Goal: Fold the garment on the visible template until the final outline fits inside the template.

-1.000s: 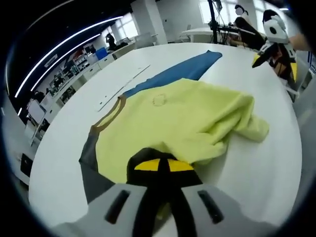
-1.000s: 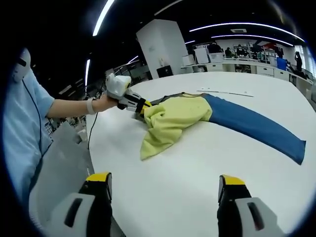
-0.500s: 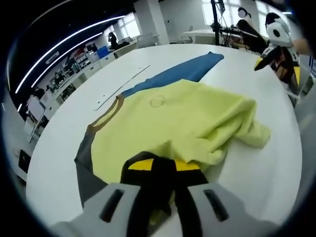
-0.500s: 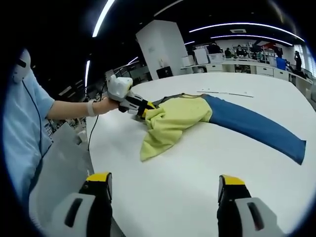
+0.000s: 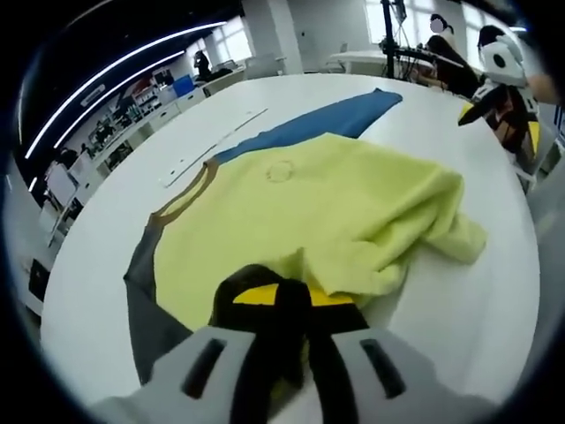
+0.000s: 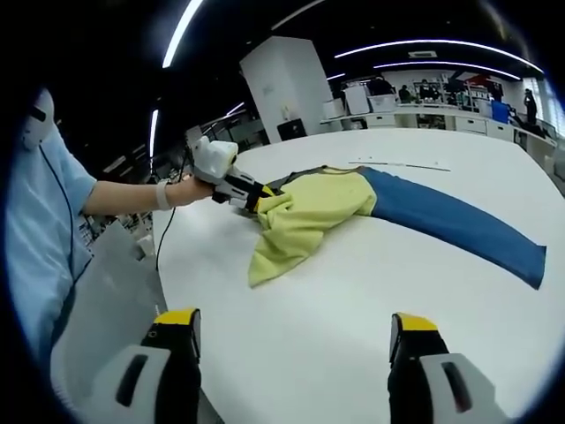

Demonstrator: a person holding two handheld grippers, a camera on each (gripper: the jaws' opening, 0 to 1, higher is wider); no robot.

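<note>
Closest in the left gripper view, the left gripper (image 5: 282,296) has its two jaws pressed together on the near edge of the yellow shirt (image 5: 327,208), pinching a fold of the cloth. From there the shirt spreads away across the white table (image 5: 468,309), bunched and doubled over on the right side, with a brown collar (image 5: 190,196) and a grey sleeve (image 5: 146,309) showing at the left. A small round mark sits on the yellow cloth near the collar. Beyond the shirt a long blue template (image 5: 331,124) runs toward the far side of the table, its near part covered by the shirt, and a thin pale strip (image 5: 212,146) lies beside it. At the far right edge the right gripper (image 5: 501,88) hangs above the table's rim. The right gripper view gives the opposite side: its own jaws (image 6: 291,353) stand wide apart over bare table, holding nothing. Farther off, the person's hand (image 6: 181,190) holds the left gripper at the shirt's edge, a blue sleeve (image 6: 44,238) is at the left, and the blue template shows nearly its whole curved length, reaching well past the shirt to the right. Shelves and desks line the room behind.
</note>
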